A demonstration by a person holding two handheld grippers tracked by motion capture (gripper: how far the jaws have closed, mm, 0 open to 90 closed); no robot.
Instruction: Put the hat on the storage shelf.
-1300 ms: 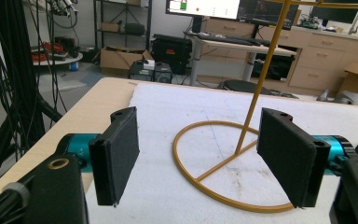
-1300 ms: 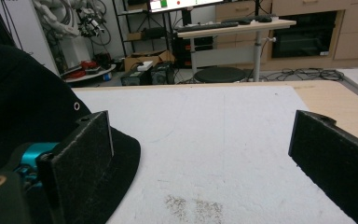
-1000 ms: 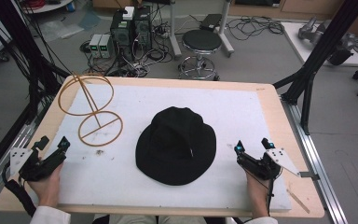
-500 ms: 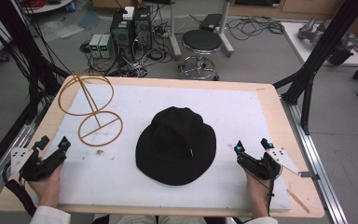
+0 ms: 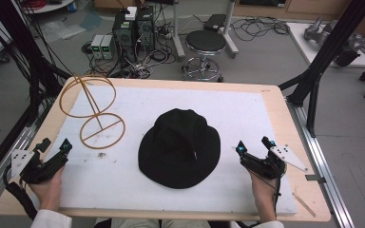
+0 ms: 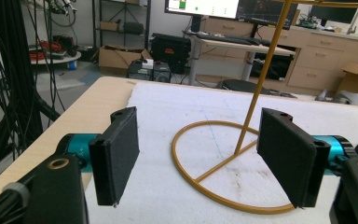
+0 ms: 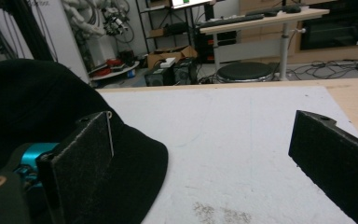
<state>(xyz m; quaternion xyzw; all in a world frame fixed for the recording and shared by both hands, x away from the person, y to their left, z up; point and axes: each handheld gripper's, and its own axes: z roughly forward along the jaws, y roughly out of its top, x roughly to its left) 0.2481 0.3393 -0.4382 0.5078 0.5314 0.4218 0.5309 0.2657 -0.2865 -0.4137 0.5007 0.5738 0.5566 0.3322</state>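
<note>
A black brimmed hat (image 5: 179,147) lies crown up in the middle of the white mat (image 5: 247,114). A gold wire hat stand (image 5: 92,110) with a round base and a tilted top ring stands at the mat's left rear. My left gripper (image 5: 54,148) rests open near the front left, just in front of the stand's base ring (image 6: 223,168). At the front right my right gripper (image 5: 253,145) is open beside the hat's brim (image 7: 135,172), not touching it. Nothing is between either pair of jaws.
The mat covers most of a wooden table (image 5: 285,109). Behind the table stand a round stool (image 5: 205,42), computer boxes (image 5: 133,28) and floor cables. Black frame posts (image 5: 323,57) rise at the right and left of the table.
</note>
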